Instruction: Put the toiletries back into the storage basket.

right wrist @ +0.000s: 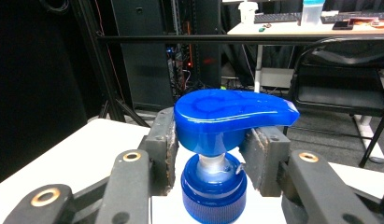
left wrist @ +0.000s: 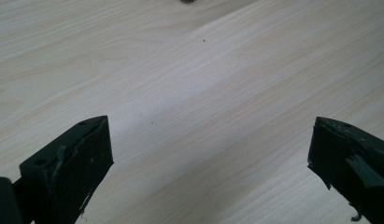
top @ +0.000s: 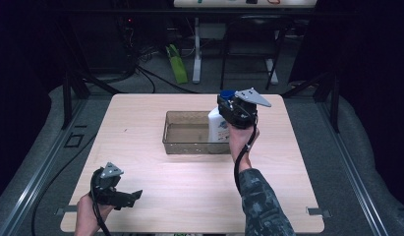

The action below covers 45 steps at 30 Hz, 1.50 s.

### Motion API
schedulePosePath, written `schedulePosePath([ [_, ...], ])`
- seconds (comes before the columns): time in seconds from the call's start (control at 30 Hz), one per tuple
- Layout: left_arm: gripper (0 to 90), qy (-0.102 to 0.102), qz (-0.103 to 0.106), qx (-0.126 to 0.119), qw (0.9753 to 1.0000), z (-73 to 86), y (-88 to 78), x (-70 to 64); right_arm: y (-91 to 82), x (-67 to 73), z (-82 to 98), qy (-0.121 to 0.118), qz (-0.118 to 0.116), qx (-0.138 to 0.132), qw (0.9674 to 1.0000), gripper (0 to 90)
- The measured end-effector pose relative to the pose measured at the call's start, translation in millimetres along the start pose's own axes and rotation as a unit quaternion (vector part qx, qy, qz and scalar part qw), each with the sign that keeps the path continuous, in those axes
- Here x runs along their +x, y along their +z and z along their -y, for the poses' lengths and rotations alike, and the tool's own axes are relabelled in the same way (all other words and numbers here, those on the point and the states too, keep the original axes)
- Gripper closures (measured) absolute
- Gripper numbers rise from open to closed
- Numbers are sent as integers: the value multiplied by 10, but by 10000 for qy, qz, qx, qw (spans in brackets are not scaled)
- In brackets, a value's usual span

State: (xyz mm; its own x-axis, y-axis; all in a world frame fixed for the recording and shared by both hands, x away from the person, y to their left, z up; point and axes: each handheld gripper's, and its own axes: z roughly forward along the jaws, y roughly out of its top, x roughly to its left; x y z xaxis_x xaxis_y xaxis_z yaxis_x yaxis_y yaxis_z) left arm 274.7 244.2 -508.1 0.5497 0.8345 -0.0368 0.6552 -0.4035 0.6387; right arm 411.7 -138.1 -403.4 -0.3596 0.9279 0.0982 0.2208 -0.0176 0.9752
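A white pump bottle with a blue pump head stands upright at the right end of a clear plastic bin in the middle of the wooden table. My right gripper is shut on the bottle just under the pump head, its pads pressed against both sides of the neck. Whether the bottle rests on the bin's floor or hangs above it I cannot tell. My left gripper hovers low over the near left of the table, open, with bare wood between its fingers.
The bin looks empty apart from the bottle. Beyond the table's far edge are a green object on the floor, white desk legs and a black chair. A far desk carries a keyboard and small items.
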Motion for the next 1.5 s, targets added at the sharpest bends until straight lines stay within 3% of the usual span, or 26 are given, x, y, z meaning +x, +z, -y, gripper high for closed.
schedulePosePath([
  [0.27,0,38,0,8,10000,-4,9,-6,-47,-47,-20,72,-106,207,9997,413],
  [0.6,0,32,12,56,10000,-9,15,-14,-174,-138,-48,95,-206,706,9972,192],
  [0.83,0,19,10,58,10000,-11,16,-13,-298,-167,-73,-33,-232,980,9949,148],
  [1.17,0,6,26,101,9999,-10,29,-18,-562,-254,-42,-332,-394,1569,9863,128],
  [1.5,0,-5,4,133,9999,-5,38,-7,-834,-405,85,-498,-418,2135,9748,74],
])
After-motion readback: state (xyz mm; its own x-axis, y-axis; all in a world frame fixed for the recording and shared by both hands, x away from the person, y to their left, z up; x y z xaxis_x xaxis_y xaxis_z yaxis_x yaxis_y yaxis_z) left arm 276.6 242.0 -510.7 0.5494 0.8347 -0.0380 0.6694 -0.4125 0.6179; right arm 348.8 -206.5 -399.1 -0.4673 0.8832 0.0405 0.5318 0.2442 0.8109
